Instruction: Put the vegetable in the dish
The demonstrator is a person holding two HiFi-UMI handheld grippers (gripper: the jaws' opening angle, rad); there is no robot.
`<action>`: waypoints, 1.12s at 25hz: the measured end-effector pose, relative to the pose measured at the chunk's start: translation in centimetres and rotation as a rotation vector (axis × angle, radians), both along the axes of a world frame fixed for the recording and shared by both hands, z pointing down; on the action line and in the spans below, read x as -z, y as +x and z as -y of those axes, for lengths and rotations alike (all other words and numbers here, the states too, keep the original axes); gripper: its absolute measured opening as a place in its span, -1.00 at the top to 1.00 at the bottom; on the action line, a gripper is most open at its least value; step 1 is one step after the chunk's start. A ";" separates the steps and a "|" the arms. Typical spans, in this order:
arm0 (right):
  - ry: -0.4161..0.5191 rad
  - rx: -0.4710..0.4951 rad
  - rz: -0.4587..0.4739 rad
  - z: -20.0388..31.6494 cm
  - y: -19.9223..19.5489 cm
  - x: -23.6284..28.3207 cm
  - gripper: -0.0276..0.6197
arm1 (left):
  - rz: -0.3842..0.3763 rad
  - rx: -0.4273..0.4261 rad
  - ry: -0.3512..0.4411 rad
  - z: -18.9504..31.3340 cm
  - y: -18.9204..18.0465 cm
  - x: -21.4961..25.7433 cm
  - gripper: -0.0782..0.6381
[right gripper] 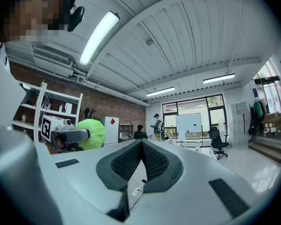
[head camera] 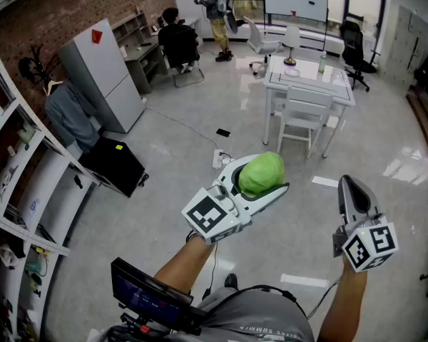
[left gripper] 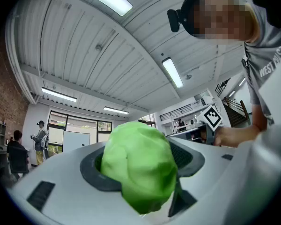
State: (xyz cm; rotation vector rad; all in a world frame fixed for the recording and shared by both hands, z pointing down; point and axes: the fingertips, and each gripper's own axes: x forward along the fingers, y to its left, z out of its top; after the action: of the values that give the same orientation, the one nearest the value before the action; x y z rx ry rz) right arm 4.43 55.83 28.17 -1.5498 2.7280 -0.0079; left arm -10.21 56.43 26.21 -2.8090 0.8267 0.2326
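– Between the jaws of the left gripper [head camera: 260, 181], held up high over the floor [head camera: 178, 191]: that's where the vegetable [left gripper: 138, 165] is. The jaws are closed on it, one pad on each side.

– And the right gripper [right gripper: 141, 148]?

– Its jaws are pressed together with nothing in them. It is just raised beside the other one.

– How do you think the vegetable will handle?

– It's a round, bright green head, something like a cabbage, with a smooth, slightly faceted skin. I'd guess it's light, since one gripper carries it with no support from below. It may be a soft model rather than a real leafy head, but the close wide-angle view doesn't let me say for sure.

– Is it likely to slip?

– That's the risk with a ball shape. The pads sit about across its widest part, which is the right place. A hold nearer the top or bottom could squeeze it out. It bulges well past the jaws toward the camera, so I'd keep the grip firm and the move steady.

– Where is the dish?

– None shows in any view. A white counter [head camera: 310, 83] stands well off across the room, and what's on it is too small to name.
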 end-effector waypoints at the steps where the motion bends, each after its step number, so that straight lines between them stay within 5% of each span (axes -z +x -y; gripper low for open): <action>1: 0.001 -0.001 0.003 0.0 -0.1 0.0 0.90 | -0.001 0.002 -0.002 0.1 -0.1 -0.1 -0.04; 28: 0.019 0.008 0.059 0.5 -4.1 0.2 0.89 | -0.017 -0.021 -0.008 1.2 -4.0 -0.7 -0.04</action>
State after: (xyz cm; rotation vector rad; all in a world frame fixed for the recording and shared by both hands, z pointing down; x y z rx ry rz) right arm 0.32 55.35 27.96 -1.5089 2.6813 -0.0266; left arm -14.21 55.23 26.88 -2.8281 0.8046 0.2565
